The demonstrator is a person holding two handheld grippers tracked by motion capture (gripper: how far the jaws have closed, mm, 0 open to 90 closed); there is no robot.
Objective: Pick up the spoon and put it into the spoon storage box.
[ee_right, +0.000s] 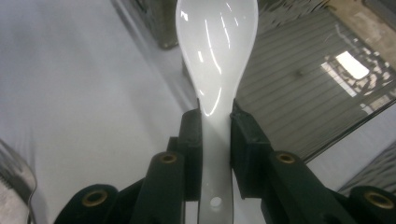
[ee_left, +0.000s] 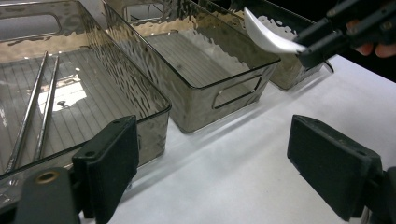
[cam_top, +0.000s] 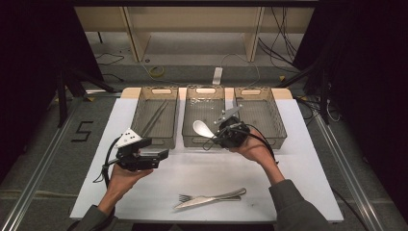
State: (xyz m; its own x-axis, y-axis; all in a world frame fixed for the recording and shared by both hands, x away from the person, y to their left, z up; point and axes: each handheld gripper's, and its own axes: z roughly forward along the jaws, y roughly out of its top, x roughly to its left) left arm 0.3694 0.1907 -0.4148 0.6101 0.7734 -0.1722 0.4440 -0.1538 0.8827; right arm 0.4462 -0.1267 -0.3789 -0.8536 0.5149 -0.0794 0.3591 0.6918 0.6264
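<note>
High view: right claw (cam_top: 217, 131) clamps a white spoon (cam_top: 201, 127) by its handle, bowl sticking out left over the front rim of the middle bin (cam_top: 204, 141). Right wrist bent, claw pointing left. Left claw (cam_top: 156, 158) hovers over the tabletop (cam_top: 298, 159), jaws apart, empty.

Left gripper view: spoon (ee_left: 268, 35) held above the middle bin (ee_left: 224, 81); chopsticks (ee_left: 32, 109) lie in the left bin (ee_left: 154, 105).

Right gripper view: pads (ee_right: 192, 140) pinch the spoon (ee_right: 217, 51) at its narrow handle. Looks like glazed ceramic: stiff, light, slippery, chippable. Handle grip seems sensible; set it down gently.
</note>
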